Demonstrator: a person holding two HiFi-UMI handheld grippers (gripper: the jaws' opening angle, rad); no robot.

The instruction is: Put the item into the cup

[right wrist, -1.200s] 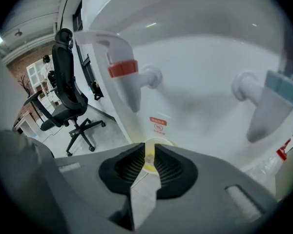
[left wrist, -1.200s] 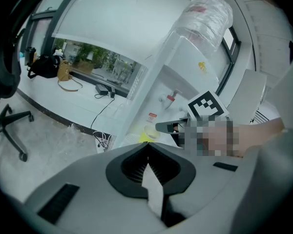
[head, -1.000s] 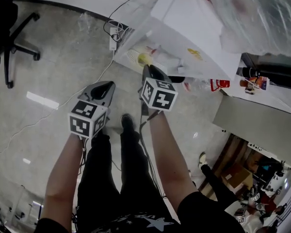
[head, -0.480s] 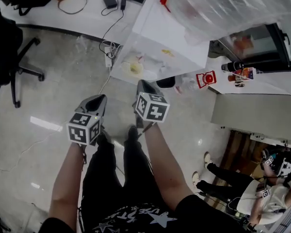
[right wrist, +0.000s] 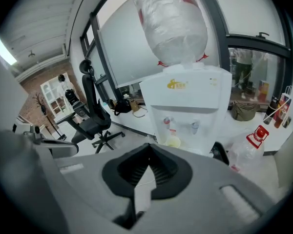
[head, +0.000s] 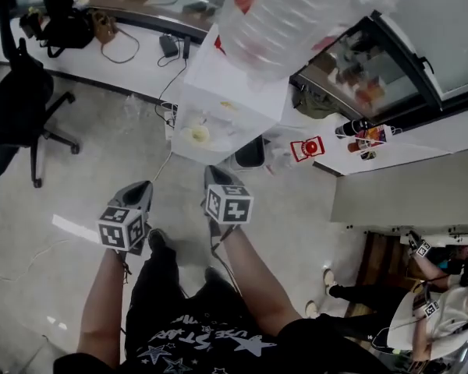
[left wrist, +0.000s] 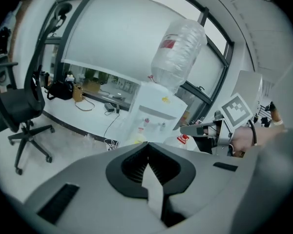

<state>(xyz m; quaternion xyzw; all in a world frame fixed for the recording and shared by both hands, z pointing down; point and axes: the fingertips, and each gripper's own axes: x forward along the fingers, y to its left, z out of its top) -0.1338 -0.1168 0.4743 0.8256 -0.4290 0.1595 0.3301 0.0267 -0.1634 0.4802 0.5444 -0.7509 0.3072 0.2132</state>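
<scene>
No cup or item is clearly in view. A pale yellow thing (head: 193, 135) (right wrist: 174, 141) sits in the tap recess of a white water dispenser (head: 218, 104) (right wrist: 190, 106); I cannot tell what it is. Both grippers are held out over the floor, short of the dispenser. In the head view the left gripper (head: 143, 185) is at lower left and the right gripper (head: 211, 171) beside it, nearer the dispenser. In the left gripper view the left gripper (left wrist: 147, 144) has its jaws closed together with nothing between them. The right gripper (right wrist: 147, 146) looks the same.
A large clear bottle (head: 296, 14) tops the dispenser. A black office chair (head: 23, 107) stands at the left. A spare bottle with a red label (head: 300, 150) and a black bin (head: 249, 153) sit right of the dispenser. Cables run on the floor (head: 78, 178). People (head: 421, 310) are at lower right.
The head view has lifted, so the dispenser and its bottle show more fully. Both grippers sit lower in the picture and stay shut.
</scene>
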